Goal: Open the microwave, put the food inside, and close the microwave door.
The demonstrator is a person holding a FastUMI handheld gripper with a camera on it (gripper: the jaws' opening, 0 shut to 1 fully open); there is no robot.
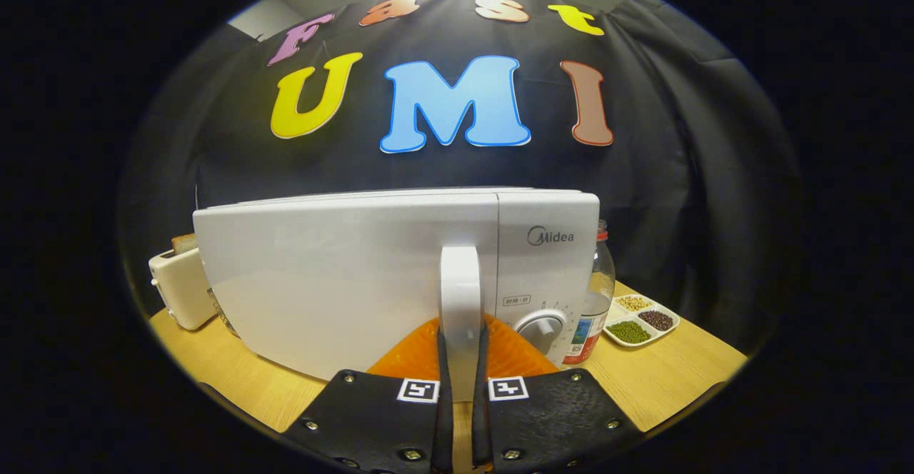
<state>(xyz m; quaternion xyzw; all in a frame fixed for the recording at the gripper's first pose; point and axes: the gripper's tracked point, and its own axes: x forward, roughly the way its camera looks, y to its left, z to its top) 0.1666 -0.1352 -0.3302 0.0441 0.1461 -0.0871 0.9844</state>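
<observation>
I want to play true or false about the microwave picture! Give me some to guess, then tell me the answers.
1. The gripper has its fingers closed on the microwave door handle. True.
2. The microwave is black. False: it is white.
3. A toaster stands beside the microwave, on the side away from the dial. True.
4. The bottle lies on its side. False: it stands upright next to the microwave.
5. The divided dish holds beans. True.

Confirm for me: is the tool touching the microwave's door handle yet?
Touching. In the gripper view, the tool has both fingers pressed against the sides of the upright door handle on the microwave, with no gap visible.
</observation>
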